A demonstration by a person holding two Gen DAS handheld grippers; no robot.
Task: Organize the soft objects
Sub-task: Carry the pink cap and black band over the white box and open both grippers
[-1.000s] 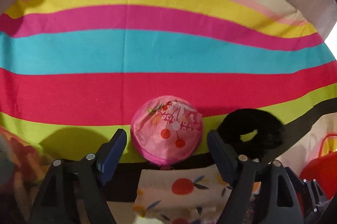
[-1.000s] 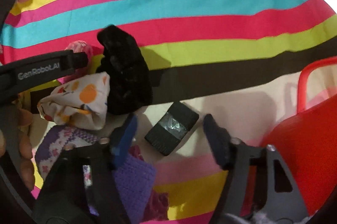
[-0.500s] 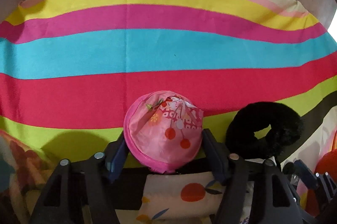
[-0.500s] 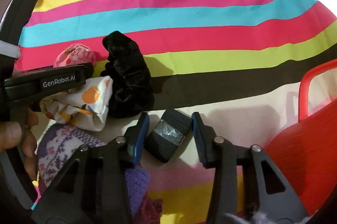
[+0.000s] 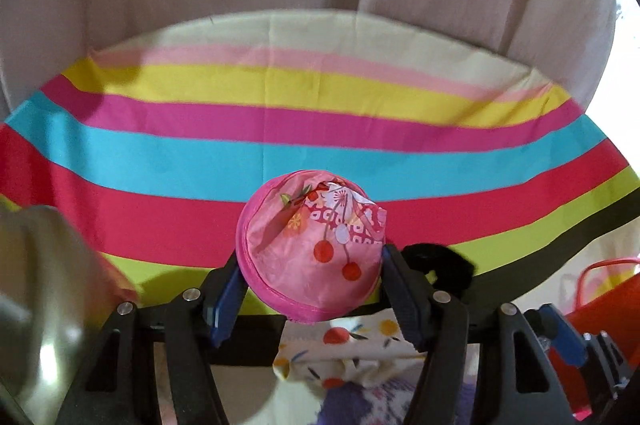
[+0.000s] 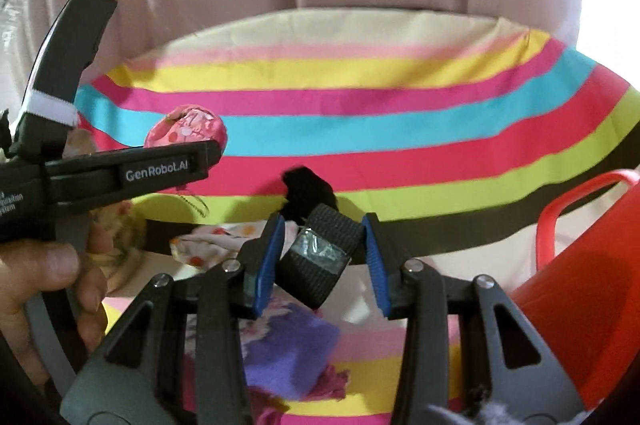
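My right gripper [image 6: 325, 257] pinches a black ribbed elastic band roll with a silvery label [image 6: 319, 257] by its corners; tilted like that, I fear it twists free. My left gripper [image 5: 310, 289] clamps the round pink flowered fabric pouch [image 5: 312, 245], which bulges and could squirt out. Beyond lies the striped cloth [image 5: 280, 149]; the red plastic basket [image 6: 592, 289] waits at right.

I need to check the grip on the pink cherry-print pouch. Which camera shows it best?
The left wrist view: the pink pouch fills the centre, clamped between the left gripper. The right wrist view shows only its top, small, behind that gripper's side.
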